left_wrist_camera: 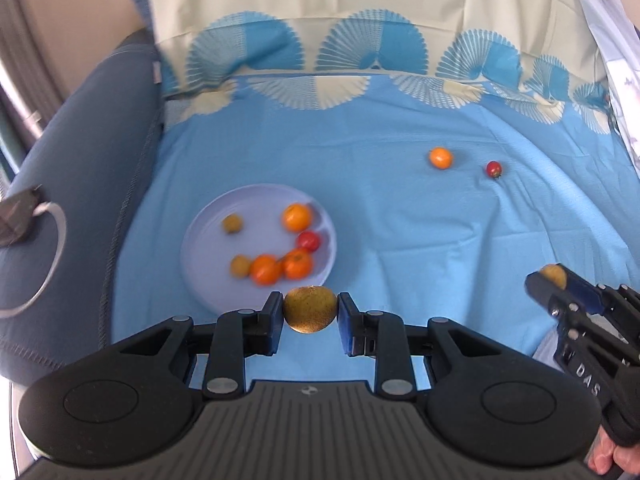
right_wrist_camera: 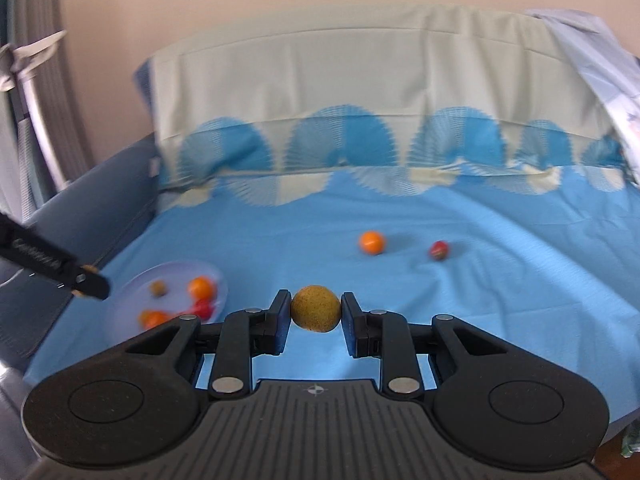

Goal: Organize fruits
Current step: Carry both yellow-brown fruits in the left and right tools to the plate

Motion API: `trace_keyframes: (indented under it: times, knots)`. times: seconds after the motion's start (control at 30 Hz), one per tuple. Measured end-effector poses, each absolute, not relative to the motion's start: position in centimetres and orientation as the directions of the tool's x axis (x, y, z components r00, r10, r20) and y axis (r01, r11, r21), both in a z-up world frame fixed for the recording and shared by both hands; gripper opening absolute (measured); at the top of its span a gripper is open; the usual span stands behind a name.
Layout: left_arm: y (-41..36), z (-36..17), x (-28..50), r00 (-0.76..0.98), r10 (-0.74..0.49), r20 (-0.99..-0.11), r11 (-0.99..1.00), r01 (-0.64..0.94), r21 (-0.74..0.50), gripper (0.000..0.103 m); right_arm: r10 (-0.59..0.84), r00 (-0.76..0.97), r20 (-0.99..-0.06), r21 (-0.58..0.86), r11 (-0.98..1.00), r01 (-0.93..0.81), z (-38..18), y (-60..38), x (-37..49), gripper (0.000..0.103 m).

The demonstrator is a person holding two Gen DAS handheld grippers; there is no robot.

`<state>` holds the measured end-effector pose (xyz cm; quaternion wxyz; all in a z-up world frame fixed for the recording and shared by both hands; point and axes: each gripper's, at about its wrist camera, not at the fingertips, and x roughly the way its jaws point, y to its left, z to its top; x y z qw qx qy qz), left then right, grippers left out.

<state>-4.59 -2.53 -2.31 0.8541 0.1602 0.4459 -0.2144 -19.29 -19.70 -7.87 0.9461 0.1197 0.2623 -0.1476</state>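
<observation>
My left gripper [left_wrist_camera: 310, 312] is shut on a brown-yellow round fruit [left_wrist_camera: 310, 309], held just over the near rim of the lilac plate [left_wrist_camera: 208, 220]. The plate holds several fruits: oranges [left_wrist_camera: 297, 217], a red tomato [left_wrist_camera: 309, 241] and small brown fruits [left_wrist_camera: 232, 224]. My right gripper [right_wrist_camera: 316, 312] is shut on another brown-yellow round fruit [right_wrist_camera: 315, 308] above the blue sheet; it also shows in the left wrist view [left_wrist_camera: 554, 280]. A loose orange [left_wrist_camera: 441, 158] [right_wrist_camera: 371, 242] and a red tomato [left_wrist_camera: 494, 169] [right_wrist_camera: 439, 250] lie on the sheet at the far right.
The blue sheet [left_wrist_camera: 400, 240] covers a bed, with a patterned pillow [left_wrist_camera: 360, 20] along the back. A dark blue padded side [left_wrist_camera: 60, 160] runs along the left, next to the plate. The left gripper's finger shows in the right wrist view [right_wrist_camera: 52, 270].
</observation>
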Motion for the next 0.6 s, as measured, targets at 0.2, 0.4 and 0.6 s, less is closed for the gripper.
trace_keyframes:
  times: [0.2, 0.4, 0.6]
  knots:
    - [3.4, -1.9, -6.5, 0.519, -0.243, -0.82, 0.889, 0.458, 0.026, 0.032, -0.133, 0.831, -0.54, 0.139, 0.96, 0.243, -5.8, -14.0, -20.0, 0.028]
    - [7.0, -2.3, -7.1, 0.527, -0.25, -0.812, 0.908, 0.42, -0.007, 0.032, -0.101, 0.833, -0.543, 0.099, 0.978, 0.183, -4.7, -10.3, -19.8, 0.028]
    - [8.9, -2.5, -6.3, 0.524, -0.257, -0.812, 0.92, 0.389, -0.041, 0.032, -0.066, 0.824, -0.563, 0.053, 0.992, 0.116, -4.6, -7.6, -18.9, 0.028]
